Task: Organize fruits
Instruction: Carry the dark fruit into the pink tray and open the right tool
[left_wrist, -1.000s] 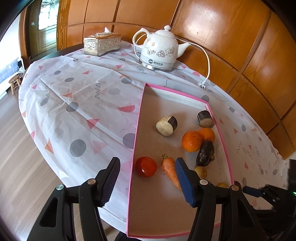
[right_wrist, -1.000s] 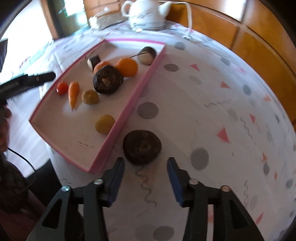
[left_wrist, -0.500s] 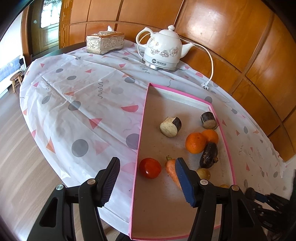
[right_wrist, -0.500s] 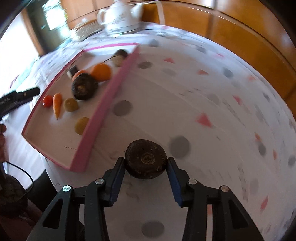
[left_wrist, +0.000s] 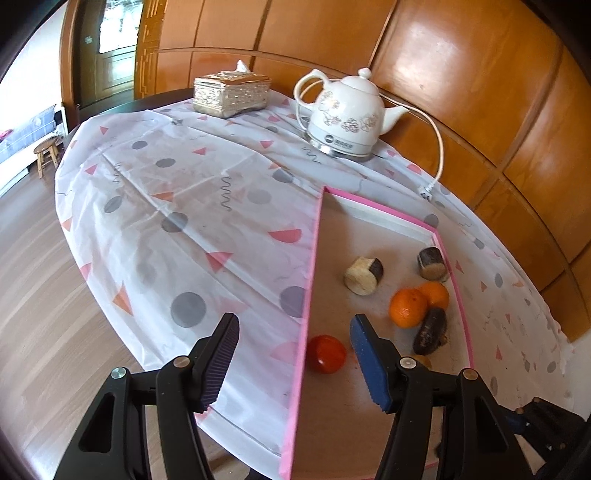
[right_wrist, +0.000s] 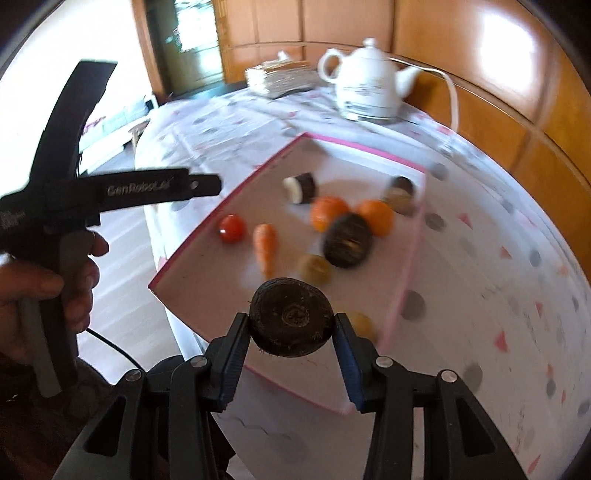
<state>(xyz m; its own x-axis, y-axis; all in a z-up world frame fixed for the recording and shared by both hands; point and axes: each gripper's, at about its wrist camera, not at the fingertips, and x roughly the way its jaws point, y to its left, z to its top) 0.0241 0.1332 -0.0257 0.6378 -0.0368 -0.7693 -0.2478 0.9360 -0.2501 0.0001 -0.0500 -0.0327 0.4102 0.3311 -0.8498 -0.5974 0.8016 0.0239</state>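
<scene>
The dark round fruit (right_wrist: 291, 317) sits squarely between the pads of the right gripper (right_wrist: 291, 328), pinched at its widest part and carried in the air above the near end of the pink-rimmed tray (right_wrist: 402, 306). Its rounded sides give the flat pads little to bite on, so a quick swing or a slackened squeeze could let it roll out and drop, perhaps onto the yellowish fruit (right_wrist: 364, 323) just below or past the rim onto the desk (right_wrist: 498, 258). The tray is crowded toward its far side: a second dark fruit (right_wrist: 347, 240), two oranges (right_wrist: 375, 218), a carrot (right_wrist: 266, 245) and a tomato (right_wrist: 232, 228) lie close together, and a careless release could knock them about. The left gripper (left_wrist: 291, 354) hangs over the tray's left rim with its jaws part-way apart and empty, the tomato just beyond them, where the two tools could collide.
</scene>
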